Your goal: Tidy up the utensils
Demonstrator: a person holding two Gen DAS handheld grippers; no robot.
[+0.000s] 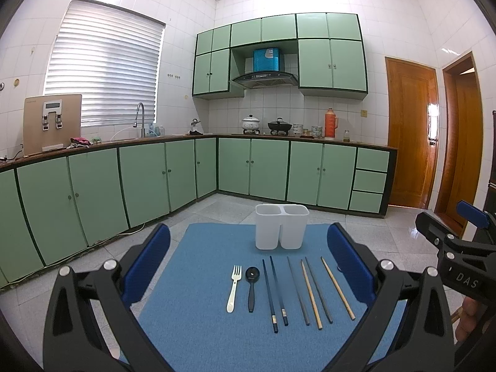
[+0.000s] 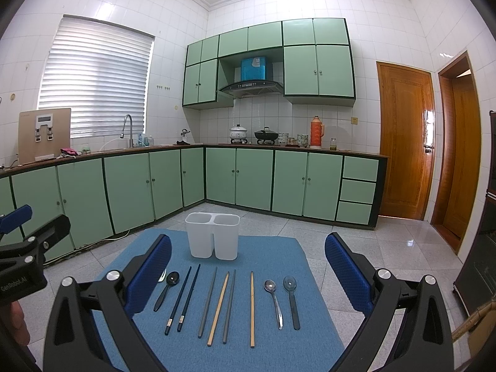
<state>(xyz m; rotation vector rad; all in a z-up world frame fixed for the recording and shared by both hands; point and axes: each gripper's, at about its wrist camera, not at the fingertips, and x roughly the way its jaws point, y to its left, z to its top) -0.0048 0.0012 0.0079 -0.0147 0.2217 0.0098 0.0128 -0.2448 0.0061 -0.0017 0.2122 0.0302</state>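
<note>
On a blue mat [image 2: 272,248], a white two-compartment plastic utensil holder [image 2: 213,235] stands upright and empty behind a row of utensils: white fork [image 1: 233,288], black spoon [image 2: 167,290], dark blue chopsticks [image 2: 183,299], grey chopsticks [image 2: 207,302], wooden chopsticks [image 2: 252,308], metal spoon [image 2: 274,299], clear-bowled spoon [image 2: 292,297]. The left hand-held gripper [image 1: 248,260] and right hand-held gripper [image 2: 248,266] both gape wide, holding nothing.

Both grippers, left gripper [image 1: 248,266] and right gripper [image 2: 248,269], have black frames, silver round screws and blue textured finger pads [image 2: 347,269]; white lettering marks their sides.
</note>
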